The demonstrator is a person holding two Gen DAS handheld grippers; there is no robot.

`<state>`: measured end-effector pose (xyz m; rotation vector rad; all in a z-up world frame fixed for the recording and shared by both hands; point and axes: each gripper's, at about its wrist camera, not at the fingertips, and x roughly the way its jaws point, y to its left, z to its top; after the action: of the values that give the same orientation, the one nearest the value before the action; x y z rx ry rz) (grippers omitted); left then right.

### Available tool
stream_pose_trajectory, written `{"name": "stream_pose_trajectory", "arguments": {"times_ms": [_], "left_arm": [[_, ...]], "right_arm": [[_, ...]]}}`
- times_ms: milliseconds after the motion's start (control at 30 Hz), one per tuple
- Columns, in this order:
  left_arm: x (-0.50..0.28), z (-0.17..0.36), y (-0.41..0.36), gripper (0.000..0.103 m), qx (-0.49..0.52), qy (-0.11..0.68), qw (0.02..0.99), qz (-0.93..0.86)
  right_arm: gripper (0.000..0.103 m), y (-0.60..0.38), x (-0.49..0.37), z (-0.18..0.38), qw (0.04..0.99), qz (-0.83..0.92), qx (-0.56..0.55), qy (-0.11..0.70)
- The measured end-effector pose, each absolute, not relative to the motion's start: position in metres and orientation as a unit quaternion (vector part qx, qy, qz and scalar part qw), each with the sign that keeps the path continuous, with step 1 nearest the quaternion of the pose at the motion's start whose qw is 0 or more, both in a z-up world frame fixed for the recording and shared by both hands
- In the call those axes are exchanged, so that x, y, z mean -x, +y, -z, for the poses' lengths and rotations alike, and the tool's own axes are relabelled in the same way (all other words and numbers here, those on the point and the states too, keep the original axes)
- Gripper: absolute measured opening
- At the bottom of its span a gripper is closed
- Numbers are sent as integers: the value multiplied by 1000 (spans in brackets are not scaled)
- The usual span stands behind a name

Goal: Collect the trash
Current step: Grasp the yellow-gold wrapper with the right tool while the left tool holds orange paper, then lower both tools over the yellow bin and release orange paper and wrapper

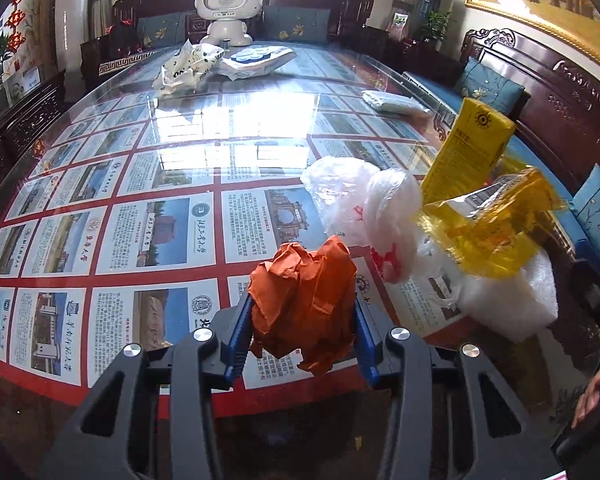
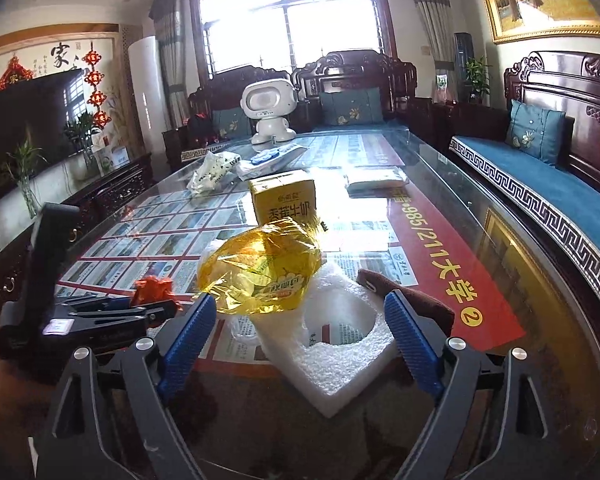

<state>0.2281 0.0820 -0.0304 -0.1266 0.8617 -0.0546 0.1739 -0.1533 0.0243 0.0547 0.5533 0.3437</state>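
Note:
My left gripper [image 1: 302, 308] is shut on a crumpled orange paper ball [image 1: 304, 300] and holds it just above the glass table [image 1: 172, 152]. To its right lie a white plastic bag [image 1: 356, 204], a yellow crinkled wrapper [image 1: 488, 224], a yellow milk carton [image 1: 468, 152] and white foam [image 1: 512, 304]. My right gripper [image 2: 300, 336] is open, its blue fingers [image 2: 190, 340] either side of the white foam piece [image 2: 336, 356]. The yellow wrapper [image 2: 260, 268] and milk carton [image 2: 284, 200] sit just beyond. The left gripper with the orange paper [image 2: 152, 290] shows at left.
A white robot toy [image 1: 228, 8] stands at the table's far end with crumpled white bags [image 1: 188, 66] and a white packet [image 1: 256, 60] near it. A folded white item [image 1: 392, 100] lies at the right edge. A brown cloth [image 2: 412, 300] lies by my right finger. Sofas surround the table.

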Motion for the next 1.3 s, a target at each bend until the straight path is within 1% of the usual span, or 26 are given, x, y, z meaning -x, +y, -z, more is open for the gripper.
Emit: {"name": "stream_pose_trajectory", "arguments": {"times_ms": [200,300,333,367,400,467,500,533,733,967,1067,1300], "left_arm": [[-219,20,73,44,53,407,911,45],[-219,20,70,44,56,406,911,49],[-220,20,70,45,58,406,911,50],[-219,21,69,45,58,407,910,52],[-219,22,69,44,59,407,910,53],[-218,22,69,44,57,408,910,54],[-217,22,68,44,55,408,910,55],[-216,22,67,44,55,407,910,57],[-202,14,62,45,49,397,914,65],[-175,1,52,44,42,385,919,68],[-155,-7,46,44,38,378,922,71],[-97,-18,24,44,19,363,927,92]], "right_arm": [[76,-147,-200,-21,940,-140,-11,309],[67,-141,-216,-18,937,-135,-2,323],[62,-140,-221,-17,933,-141,-6,330],[60,-141,-226,-17,929,-152,-18,336],[56,-142,-232,-16,926,-158,-31,341],[31,-143,-241,-15,919,-169,-45,353],[4,-142,-243,-14,915,-180,-47,357],[1,-142,-244,-13,914,-186,-48,358],[1,-152,-220,-23,926,-194,-52,319],[1,-170,-185,-52,933,-205,-68,287],[1,-181,-163,-63,930,-222,-86,280],[1,-201,-91,-68,931,-239,-82,265]]}}
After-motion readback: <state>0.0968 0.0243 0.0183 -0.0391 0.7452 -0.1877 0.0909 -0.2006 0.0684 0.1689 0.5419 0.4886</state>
